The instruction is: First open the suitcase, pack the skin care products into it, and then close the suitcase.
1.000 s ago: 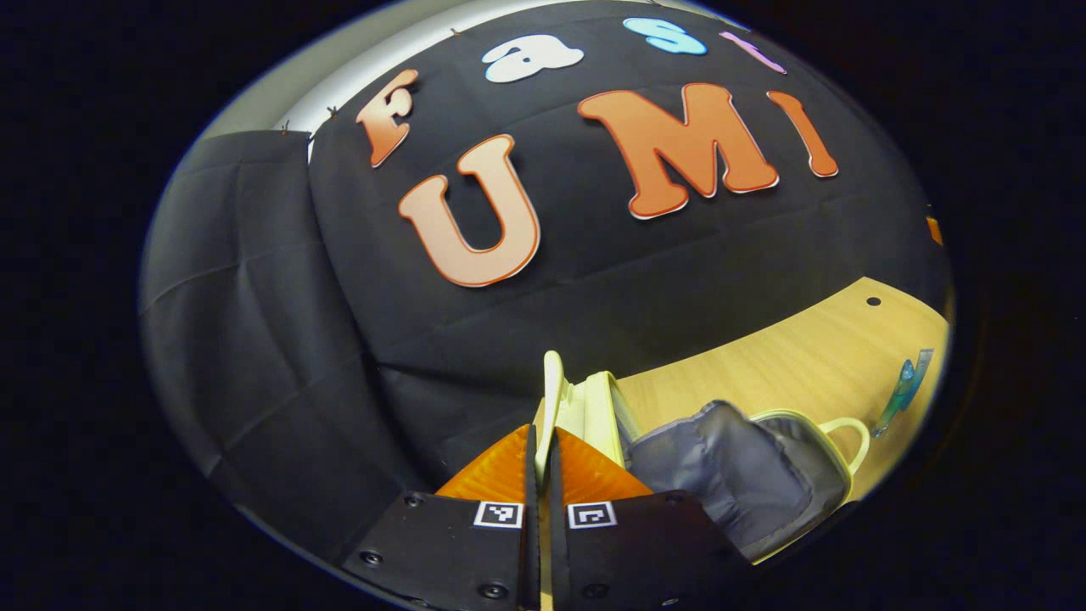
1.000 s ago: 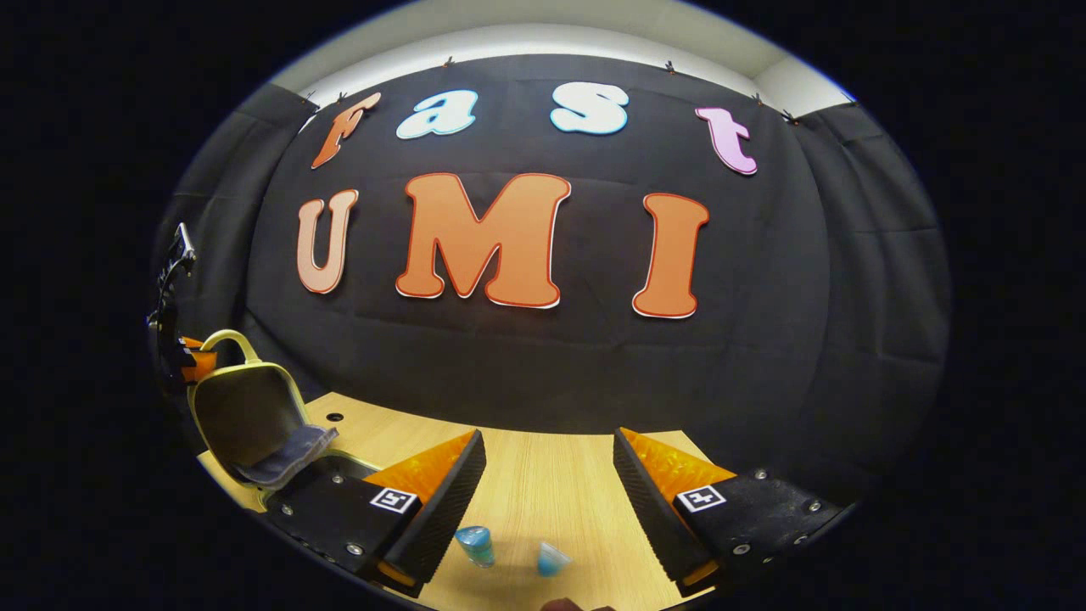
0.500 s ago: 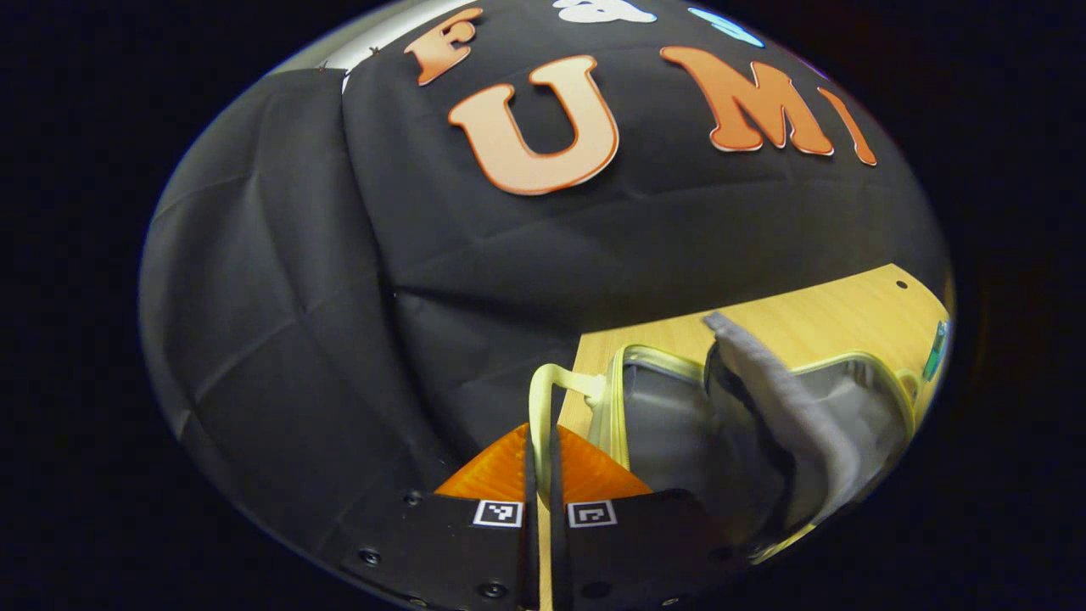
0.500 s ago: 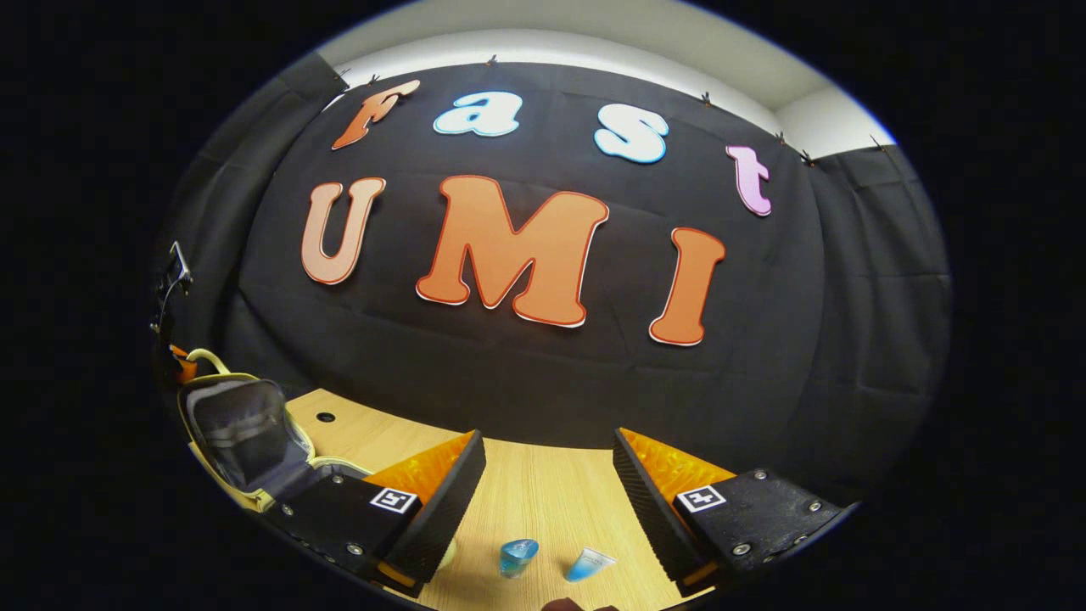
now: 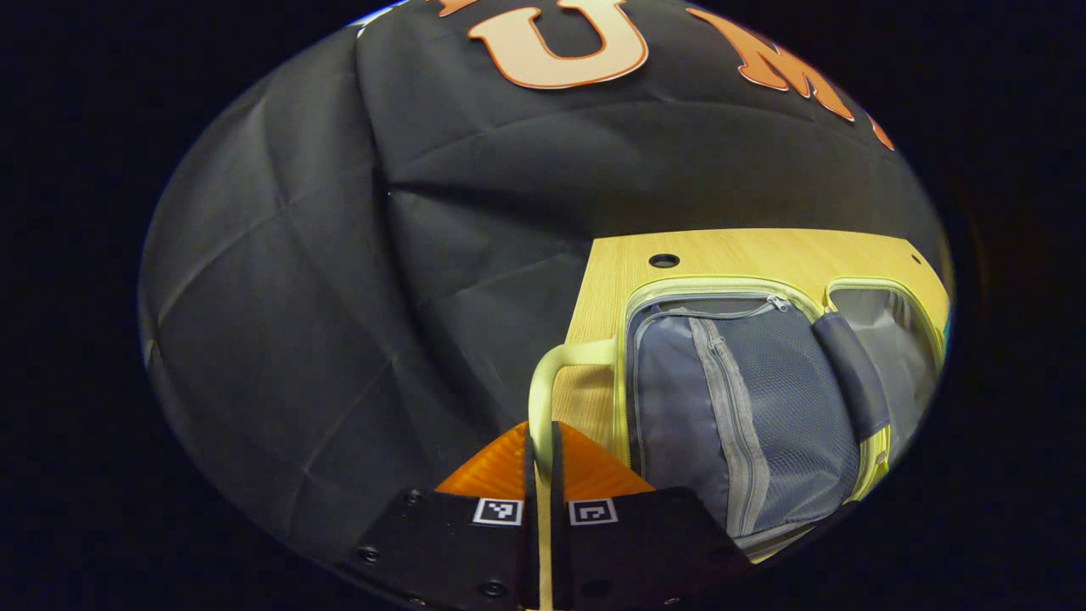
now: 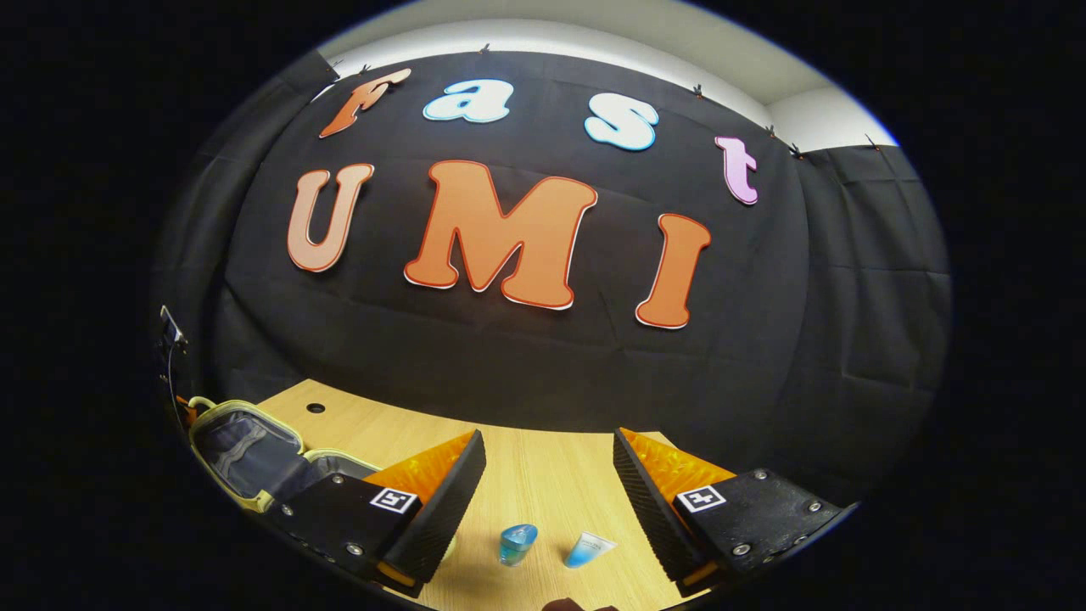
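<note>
Our left gripper (image 5: 540, 450) is clamped on the pale yellow handle (image 5: 556, 373) of the suitcase (image 5: 747, 407), which lies open and flat at the bench's (image 5: 747, 250) left edge, its grey mesh lining up. Our right gripper (image 6: 547, 484) hangs with jaws wide apart above 2 blue skin care products (image 6: 517, 543) near the bench's front edge.

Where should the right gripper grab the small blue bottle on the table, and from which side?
Probably around the middle of the blue bottle, coming straight down and forward from above. It lies on the wooden table right in front of the open right gripper, apart from the tube beside it, so one finger should fit on each side without knocking the tube.
</note>
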Action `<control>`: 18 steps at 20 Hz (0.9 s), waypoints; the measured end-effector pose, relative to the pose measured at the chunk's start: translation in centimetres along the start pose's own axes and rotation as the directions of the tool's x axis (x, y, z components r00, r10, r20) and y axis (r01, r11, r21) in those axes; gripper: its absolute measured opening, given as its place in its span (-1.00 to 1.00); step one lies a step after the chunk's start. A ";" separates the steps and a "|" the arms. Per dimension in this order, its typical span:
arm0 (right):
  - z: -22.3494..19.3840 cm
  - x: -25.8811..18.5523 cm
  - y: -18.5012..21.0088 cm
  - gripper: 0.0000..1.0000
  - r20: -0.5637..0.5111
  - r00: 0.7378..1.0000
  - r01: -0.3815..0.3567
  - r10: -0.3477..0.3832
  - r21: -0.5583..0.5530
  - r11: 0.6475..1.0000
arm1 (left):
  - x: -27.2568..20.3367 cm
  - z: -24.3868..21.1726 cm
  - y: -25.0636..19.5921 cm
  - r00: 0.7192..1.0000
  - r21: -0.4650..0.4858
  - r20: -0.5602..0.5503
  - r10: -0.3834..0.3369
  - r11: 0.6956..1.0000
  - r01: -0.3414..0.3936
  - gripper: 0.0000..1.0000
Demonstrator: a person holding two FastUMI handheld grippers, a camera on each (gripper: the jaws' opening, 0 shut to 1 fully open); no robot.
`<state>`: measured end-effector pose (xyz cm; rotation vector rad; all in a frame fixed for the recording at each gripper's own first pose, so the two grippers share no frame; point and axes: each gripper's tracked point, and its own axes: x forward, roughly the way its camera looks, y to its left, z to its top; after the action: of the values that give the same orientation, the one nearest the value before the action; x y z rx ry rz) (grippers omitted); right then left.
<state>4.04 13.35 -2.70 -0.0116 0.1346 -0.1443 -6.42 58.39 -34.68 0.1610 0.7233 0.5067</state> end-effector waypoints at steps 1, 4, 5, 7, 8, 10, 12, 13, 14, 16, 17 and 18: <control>-0.2 0.0 -0.2 0.91 -0.003 1.000 0.003 -0.003 -0.006 1.000 | -0.4 0.2 0.4 0.999 0.007 -0.005 0.039 0.999 -0.039 -0.76; -0.3 -0.2 -0.5 0.91 -0.006 1.000 -0.010 0.010 -0.009 1.000 | -1.8 2.0 0.9 0.995 -0.009 0.056 0.079 0.997 -0.079 -0.74; -0.2 -0.1 -0.7 0.91 0.001 1.000 -0.015 0.015 -0.008 1.000 | -2.5 3.3 0.6 0.993 -0.017 0.084 0.086 0.996 -0.085 -0.61; 0.0 0.1 -1.0 0.91 0.019 0.999 -0.032 0.032 -0.011 0.999 | -4.8 5.9 -1.3 0.985 -0.027 0.159 0.073 0.997 -0.070 -0.26; 0.1 0.2 -1.1 0.91 0.027 0.999 -0.042 0.043 -0.010 0.999 | -6.3 7.6 -2.7 0.978 -0.027 0.202 0.052 0.998 -0.048 0.04; 0.2 0.5 -1.5 0.92 0.037 0.997 -0.066 0.066 0.003 0.998 | -8.9 10.5 -5.3 0.962 -0.015 0.273 0.021 1.000 -0.018 0.53; 0.0 0.8 -2.4 0.92 0.047 0.996 -0.081 0.081 0.008 0.997 | -11.1 12.8 -8.3 0.946 0.007 0.326 -0.008 1.000 0.005 0.79; -0.1 0.8 -3.0 0.91 0.050 0.995 -0.089 0.089 0.007 0.996 | -12.1 13.6 -10.0 0.937 0.017 0.349 -0.027 1.000 0.022 0.82; -0.3 1.0 -3.5 0.91 0.049 0.994 -0.098 0.098 0.006 0.995 | -13.4 14.3 -11.8 0.926 0.028 0.375 -0.050 0.999 0.042 0.86; -1.0 1.2 -4.5 0.92 0.045 0.993 -0.114 0.114 0.001 0.993 | -15.5 15.5 -16.4 0.906 0.048 0.412 -0.101 0.995 0.090 0.96; -1.4 1.3 -5.0 0.92 0.038 0.992 -0.121 0.121 0.001 0.993 | -16.4 15.4 -18.6 0.900 0.062 0.417 -0.128 0.992 0.113 0.96; -1.9 1.4 -5.4 0.91 0.031 0.991 -0.128 0.128 0.004 0.992 | -17.2 15.6 -20.8 0.893 0.066 0.424 -0.148 0.989 0.132 0.96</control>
<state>4.34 7.76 -4.68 0.0012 0.1034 -0.0163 1.15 32.28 -19.34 0.2434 0.3079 0.3035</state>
